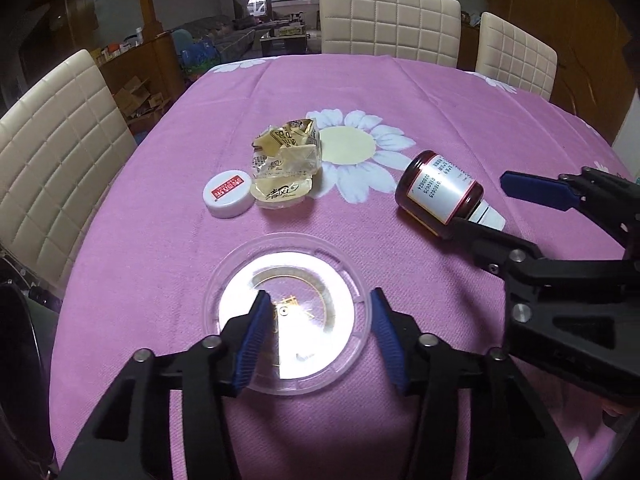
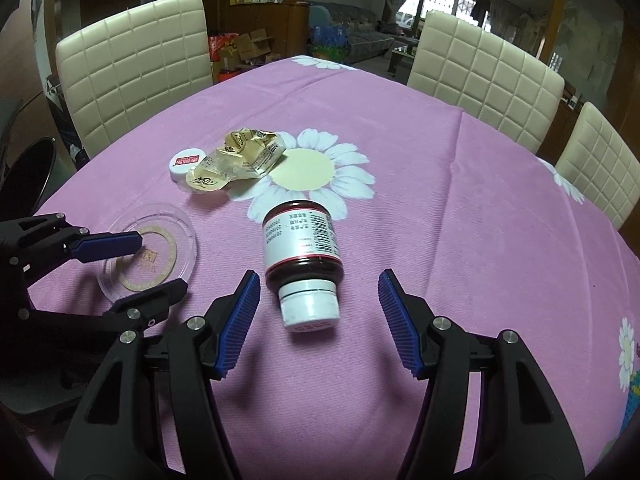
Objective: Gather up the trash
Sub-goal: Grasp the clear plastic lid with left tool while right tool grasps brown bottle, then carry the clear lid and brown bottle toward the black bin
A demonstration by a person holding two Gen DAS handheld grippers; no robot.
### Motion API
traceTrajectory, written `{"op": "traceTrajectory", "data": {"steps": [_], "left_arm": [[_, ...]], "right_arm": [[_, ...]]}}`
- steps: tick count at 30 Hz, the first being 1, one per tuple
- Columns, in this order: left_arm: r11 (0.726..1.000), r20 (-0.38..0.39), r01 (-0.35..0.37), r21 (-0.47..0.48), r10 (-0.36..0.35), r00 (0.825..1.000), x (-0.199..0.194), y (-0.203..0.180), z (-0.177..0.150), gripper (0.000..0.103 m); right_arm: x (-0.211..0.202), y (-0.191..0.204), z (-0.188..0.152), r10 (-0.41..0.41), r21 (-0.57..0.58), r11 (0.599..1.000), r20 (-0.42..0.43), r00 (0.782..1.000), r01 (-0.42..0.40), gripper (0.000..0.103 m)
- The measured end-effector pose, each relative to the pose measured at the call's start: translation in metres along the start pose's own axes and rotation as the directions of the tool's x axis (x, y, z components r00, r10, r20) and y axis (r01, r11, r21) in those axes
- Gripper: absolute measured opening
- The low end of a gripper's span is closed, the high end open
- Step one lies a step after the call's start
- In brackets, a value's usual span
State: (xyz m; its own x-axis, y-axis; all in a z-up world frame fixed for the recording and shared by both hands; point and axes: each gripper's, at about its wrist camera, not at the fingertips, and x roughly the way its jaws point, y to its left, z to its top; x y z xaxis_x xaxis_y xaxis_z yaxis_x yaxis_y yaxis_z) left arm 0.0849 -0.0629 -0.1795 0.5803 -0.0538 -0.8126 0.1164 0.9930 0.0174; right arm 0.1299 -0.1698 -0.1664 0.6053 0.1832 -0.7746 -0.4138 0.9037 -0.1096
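Four pieces of trash are seen on the pink flowered tablecloth [image 1: 460, 112]: one clear round plastic lid [image 1: 286, 316], one small white cap with a red label [image 1: 228, 194], one crumpled gold wrapper [image 1: 286, 162] and one dark brown bottle with a white label [image 2: 302, 246] lying on its side, with a barcode and numbers too small to read. The left gripper [image 1: 318, 344] is held wide over the lid. The right gripper [image 2: 318, 320] is held wide around the bottle's white end.

I see a pink tablecloth [image 1: 460, 104] with a white daisy print [image 1: 352, 148], cream quilted chairs [image 1: 390, 20] around it (a cluttered living room behind)
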Motion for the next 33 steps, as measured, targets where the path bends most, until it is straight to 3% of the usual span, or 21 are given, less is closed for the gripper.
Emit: {"op": "traceTrajectory", "data": {"steps": [3, 5, 6, 7, 15, 33], "left_arm": [[1.0, 0.001, 0.004, -0.004, -0.004, 1.0, -0.001, 0.003, 0.0, 0.042], [1.0, 0.004, 0.006, -0.004, -0.006, 1.0, -0.001, 0.004, -0.001, 0.042], [1.0, 0.008, 0.008, -0.004, -0.008, 1.0, -0.001, 0.004, -0.002, 0.036], [1.0, 0.01, 0.014, -0.001, -0.014, 1.0, -0.002, 0.004, -0.002, 0.021], [0.999, 0.019, 0.041, 0.012, -0.041, 0.999, -0.003, 0.001, -0.001, 0.003], [0.999, 0.093, -0.012, 0.033, 0.009, 0.996, -0.032, 0.005, 0.005, 0.003]], "right_arm": [[0.007, 0.005, 0.0, 0.017, -0.005, 1.0, -0.029, 0.999, -0.017, 0.044], [0.01, 0.008, -0.001, 0.02, -0.009, 1.0, -0.039, 0.999, -0.021, 0.042], [0.01, 0.009, -0.002, 0.023, -0.011, 1.0, -0.038, 0.999, -0.023, 0.042], [0.009, 0.01, -0.002, 0.026, -0.013, 1.0, -0.036, 0.999, -0.027, 0.042], [0.005, 0.013, -0.007, 0.021, -0.017, 1.0, -0.036, 0.999, -0.021, 0.042], [-0.014, 0.016, 0.001, 0.018, -0.025, 1.0, 0.007, 1.0, -0.018, 0.042]]}}
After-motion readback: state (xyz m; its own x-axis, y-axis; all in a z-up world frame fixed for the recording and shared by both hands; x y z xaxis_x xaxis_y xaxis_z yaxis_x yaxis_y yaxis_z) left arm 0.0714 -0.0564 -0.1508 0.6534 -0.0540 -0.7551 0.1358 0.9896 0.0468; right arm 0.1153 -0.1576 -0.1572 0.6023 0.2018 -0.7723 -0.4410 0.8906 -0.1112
